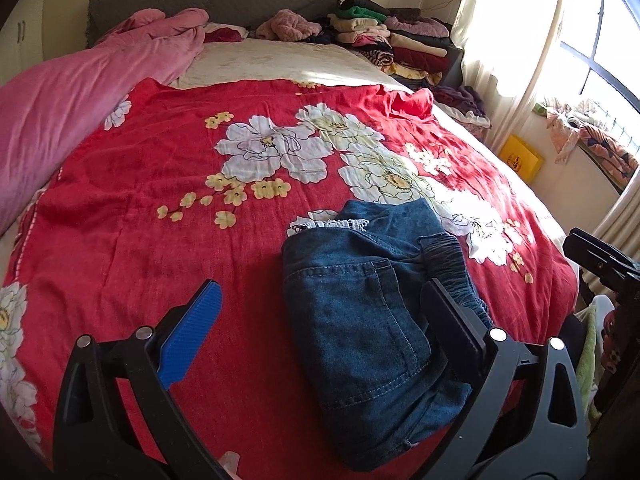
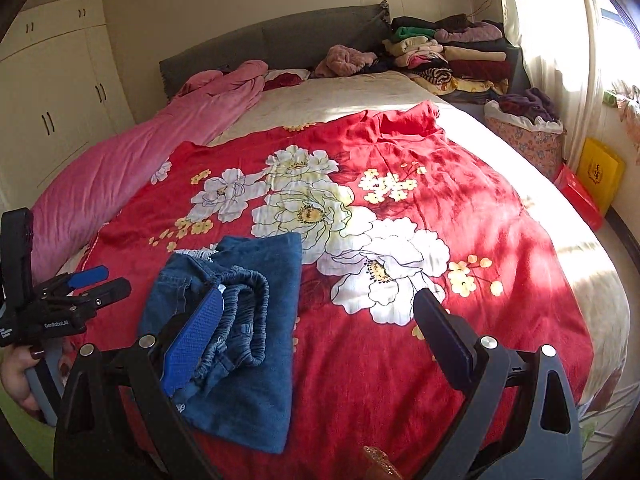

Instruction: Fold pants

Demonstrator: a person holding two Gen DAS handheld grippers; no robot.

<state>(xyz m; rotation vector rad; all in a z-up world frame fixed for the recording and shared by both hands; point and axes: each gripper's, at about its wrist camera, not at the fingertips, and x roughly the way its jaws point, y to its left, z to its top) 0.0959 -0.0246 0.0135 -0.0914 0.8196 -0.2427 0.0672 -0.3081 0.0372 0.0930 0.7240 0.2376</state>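
Folded denim pants (image 1: 360,320) lie in a compact bundle on the red floral bedspread (image 1: 160,220) near the foot of the bed. My left gripper (image 1: 320,344) hovers over them with its jaws spread wide, holding nothing. My right gripper (image 2: 316,344) also stands wide and empty, its blue pad (image 2: 192,344) beside the elastic waistband (image 2: 248,312).

I'm in a home bedroom: big bed (image 2: 540,216) with a grey headboard (image 2: 304,36), cream wardrobes (image 2: 52,92), folded clothes (image 2: 452,56) stacked by the curtains (image 2: 548,40).
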